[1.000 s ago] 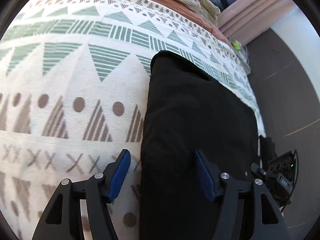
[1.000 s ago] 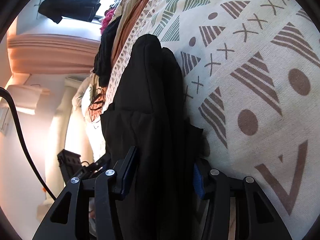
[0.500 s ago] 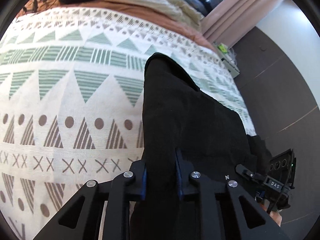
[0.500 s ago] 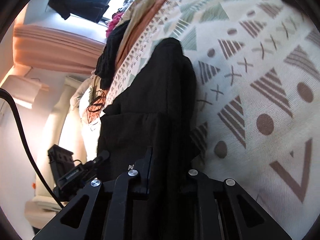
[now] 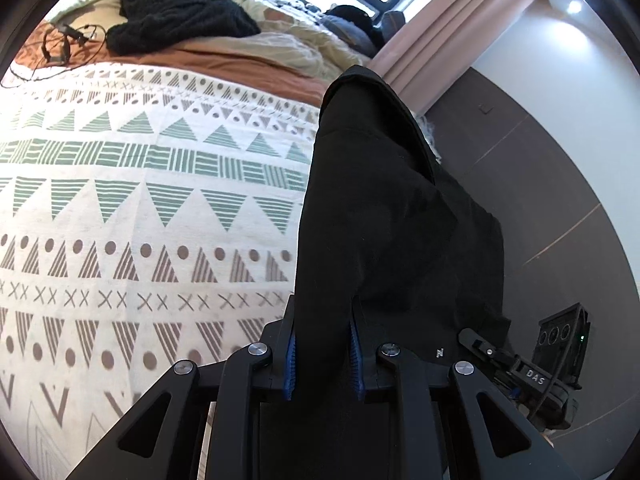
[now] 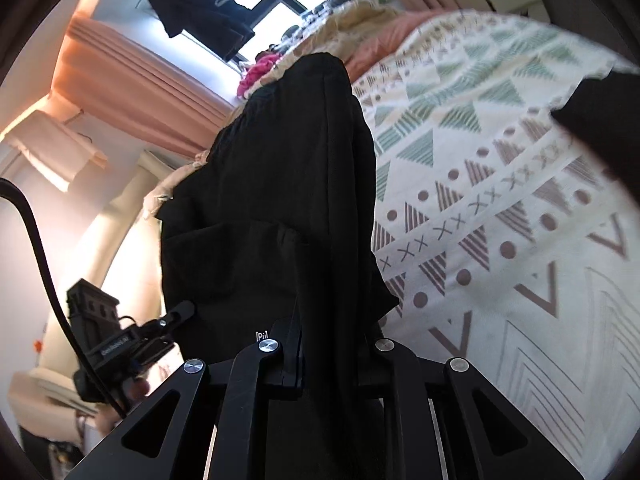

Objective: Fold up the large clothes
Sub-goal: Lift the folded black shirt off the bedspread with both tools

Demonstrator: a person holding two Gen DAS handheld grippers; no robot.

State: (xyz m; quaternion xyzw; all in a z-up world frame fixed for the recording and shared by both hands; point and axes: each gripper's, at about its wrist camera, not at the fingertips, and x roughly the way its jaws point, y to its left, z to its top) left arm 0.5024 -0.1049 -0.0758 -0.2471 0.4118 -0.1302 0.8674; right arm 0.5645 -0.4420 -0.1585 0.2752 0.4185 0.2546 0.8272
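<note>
A large black garment [image 5: 380,220] hangs lifted above the patterned blanket [image 5: 120,200], stretched between both grippers. My left gripper [image 5: 322,320] is shut on one bunched edge of it, the blue pads [image 5: 290,364] pressing the cloth. In the right wrist view the same black garment [image 6: 280,184] rises in thick folds from my right gripper [image 6: 332,336], which is shut on its other edge. The cloth hides the right fingertips. Each garment end droops past the bed's side.
The bed carries a black knitted sweater [image 5: 172,20], a tangle of thin cable [image 5: 60,40] and rumpled beige bedding [image 5: 280,48] at its far end. Pink curtains [image 5: 432,32] and dark floor [image 5: 540,200] lie beside it. Another dark cloth [image 6: 600,128] lies on the blanket [image 6: 500,200].
Both grippers went from open around the garment's edges to shut on them. Both then rose, pulling the black garment up off the blanket.
</note>
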